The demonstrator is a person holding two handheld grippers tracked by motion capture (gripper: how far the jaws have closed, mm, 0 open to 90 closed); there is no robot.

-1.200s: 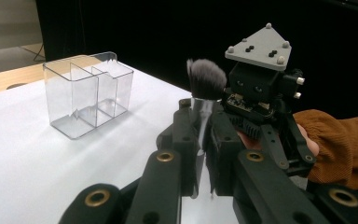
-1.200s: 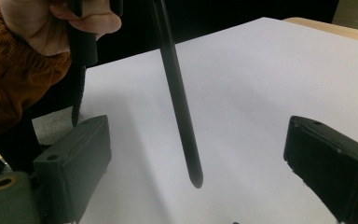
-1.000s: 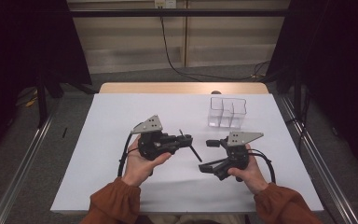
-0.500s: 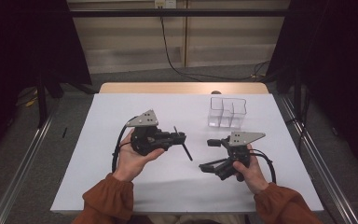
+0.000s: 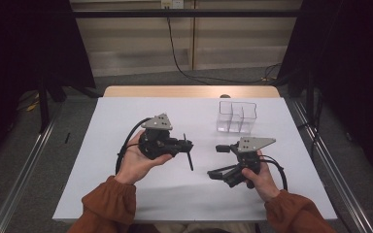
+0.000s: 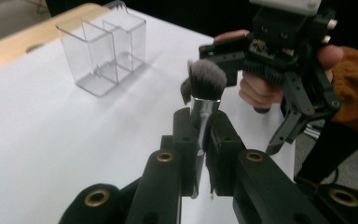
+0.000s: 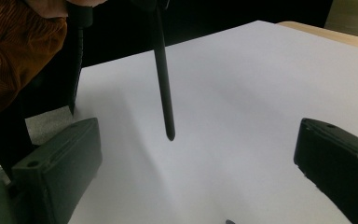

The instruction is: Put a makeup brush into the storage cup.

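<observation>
A person sits at a table covered with a white sheet, holding a black two-jaw gripper in each hand. The left gripper is pinched tight on a makeup brush with a grey bristle head, a silver metal collar and a thin black handle; the jaws clamp the collar just under the bristles. From above, the brush is lifted off the sheet near the table's middle, its handle slanting down toward the person.

The right gripper rests low on the sheet at the right, its jaws spread wide and empty. In the right gripper view the brush handle hangs down between and beyond those open jaws, its tip close above the sheet.

A clear plastic organiser with several upright compartments stands at the far right of the table, well apart from both grippers and apparently empty.

The step in hand looks like carrying the gripped brush. The likely next move is to bring it over the organiser, or pass the handle to the right gripper, then lower it handle-first into one compartment. That calls for tilting the brush upright and clearing the thin walls.
</observation>
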